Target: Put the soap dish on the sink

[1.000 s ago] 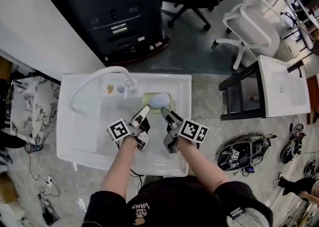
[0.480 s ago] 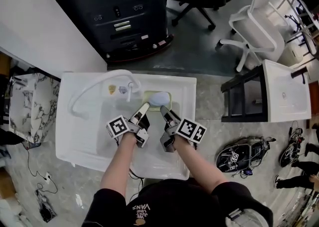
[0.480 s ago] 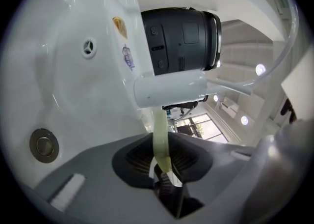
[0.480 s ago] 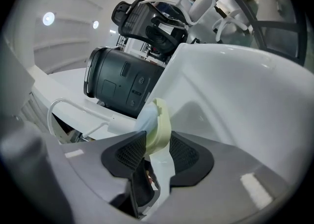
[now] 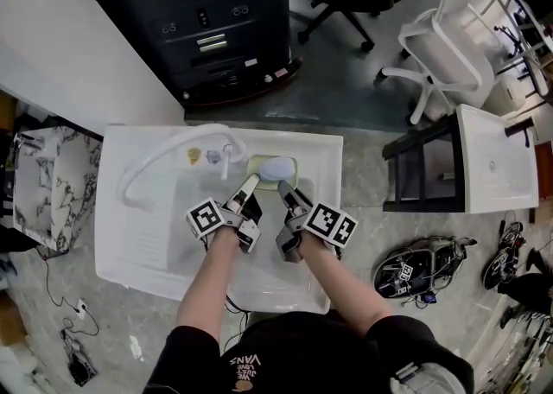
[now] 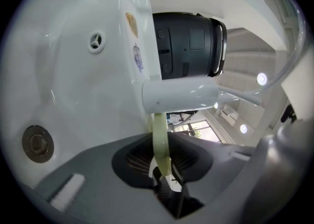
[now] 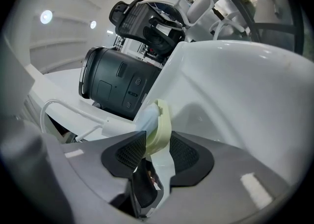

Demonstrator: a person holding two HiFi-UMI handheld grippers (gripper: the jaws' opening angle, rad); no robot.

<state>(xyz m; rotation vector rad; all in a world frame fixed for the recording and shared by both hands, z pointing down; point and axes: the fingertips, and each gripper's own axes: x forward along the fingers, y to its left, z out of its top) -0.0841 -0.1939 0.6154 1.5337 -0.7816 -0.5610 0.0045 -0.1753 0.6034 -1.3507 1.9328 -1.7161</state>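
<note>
— What is the room like?
— The floor (image 5: 359, 172) is grey and marbled. A glossy black cabinet (image 5: 216, 21) stands at the back and a white swivel chair (image 5: 441, 47) off to the right. Before the person is a glossy white moulded sink (image 5: 138, 241), with a slim white faucet (image 5: 164, 146) arching over the basin.
— And the soap dish?
— The soap dish (image 5: 257, 164) is pale yellow-green and rectangular, with rounded corners and a thin raised rim. It is at the sink's back ledge, just right of the faucet's base. A smooth, pale-blue oval soap (image 5: 278, 168) lies in it. I cannot tell whether the dish rests on the ledge or hangs just above it.
— The claws?
— Both are on the dish. The left gripper (image 5: 251, 183) has its ribbed dark pads pinched on the dish's thin near-left edge. The right gripper (image 5: 286, 192) is clamped on the near-right rim, with the soap bulging just past it.
— Anything in the basin?
— A round metal drain (image 6: 37, 143) sits in the bottom of the bowl, and a small round overflow fitting (image 6: 96, 41) in its wall.
</note>
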